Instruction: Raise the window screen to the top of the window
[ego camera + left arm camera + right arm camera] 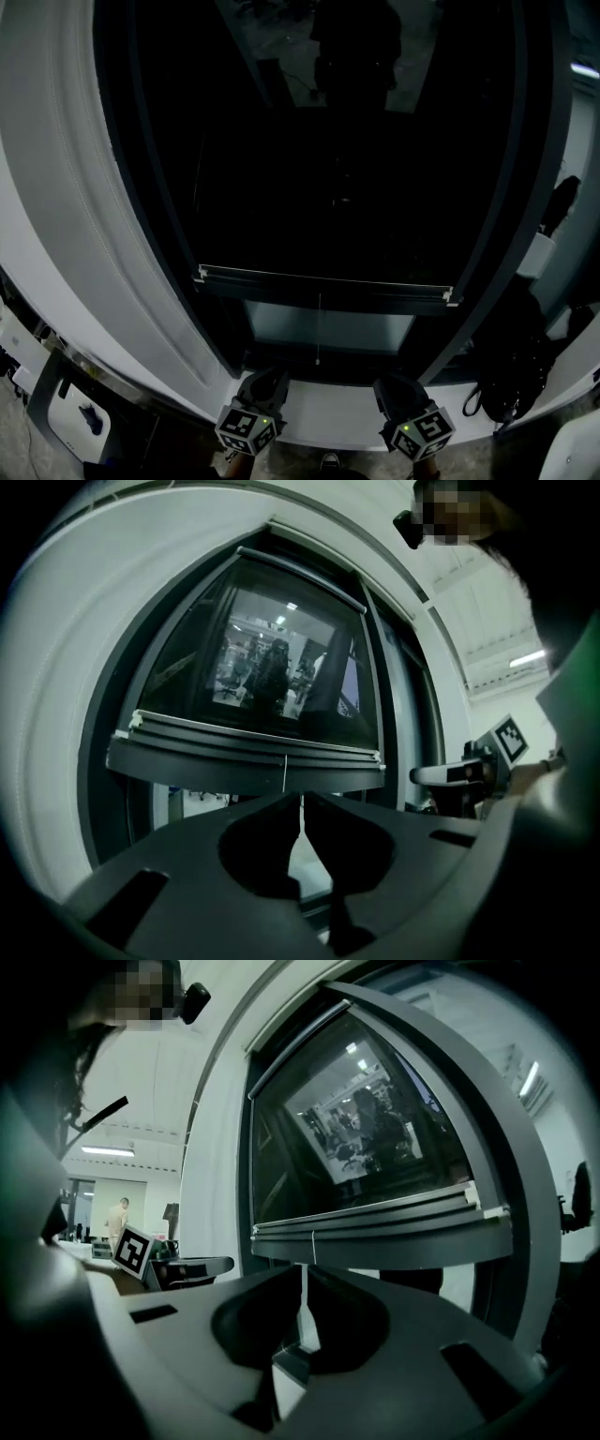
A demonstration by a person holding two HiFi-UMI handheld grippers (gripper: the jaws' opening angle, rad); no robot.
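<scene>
The window screen (319,187) hangs low, its bottom rail (323,283) just above the sill (328,411), with the pull cord (319,328) dangling. The left gripper (298,801) and right gripper (302,1274) sit at the sill either side of the cord. Both are pinched together on nothing, placed, I'd guess, to get under that rail.

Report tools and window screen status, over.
Left tool shut, empty; right tool shut, empty; both down by the sill. Window screen bottom bar low, not raised. Pull cord hangs free, ungrasped. Nothing blocking.
</scene>
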